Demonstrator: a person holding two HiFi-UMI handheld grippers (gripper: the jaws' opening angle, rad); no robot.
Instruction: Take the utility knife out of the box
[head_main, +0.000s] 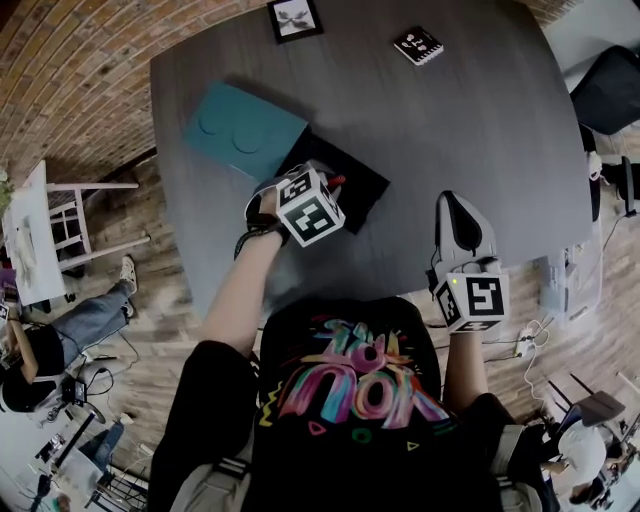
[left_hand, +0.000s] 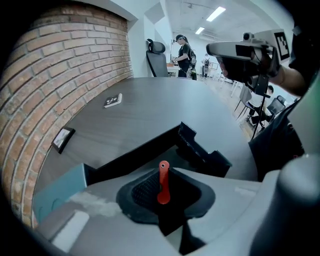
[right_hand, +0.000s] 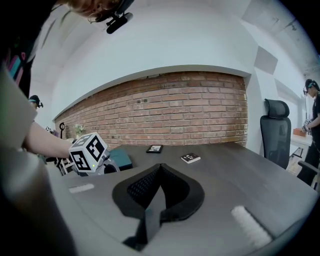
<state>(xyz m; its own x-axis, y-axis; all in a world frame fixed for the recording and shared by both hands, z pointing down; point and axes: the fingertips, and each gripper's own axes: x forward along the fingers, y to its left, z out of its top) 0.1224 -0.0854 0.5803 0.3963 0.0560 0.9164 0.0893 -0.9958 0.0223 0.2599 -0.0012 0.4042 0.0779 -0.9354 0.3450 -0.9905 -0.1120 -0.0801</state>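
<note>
Left gripper (head_main: 325, 183): pointing steeply down over the box, near the table's left edge; jaws clamped on the knife.
Knife (left_hand: 163, 176): thin and red, upright between the pads (left_hand: 140, 187); seen whole only in the left gripper view, a mere red tip (head_main: 337, 181) past the marker cube in the head view.
Box (head_main: 358, 178): black, open, flat on the table (head_main: 460, 110) under the left gripper; its raised walls (left_hand: 200, 150) clear only in the left gripper view.
Lid (head_main: 243, 130): teal, touching the box on the side toward the far left corner.
Right gripper (head_main: 457, 203): above the near right edge, well apart from the box; jaws together with nothing between them, plain in its own view (right_hand: 159, 175).
Frame (head_main: 294, 18) and marker card (head_main: 418, 45): flat by the far edge, apart from each other.
Brick wall (right_hand: 165, 115): upright behind the table in the gripper views, only a strip in the head view.
</note>
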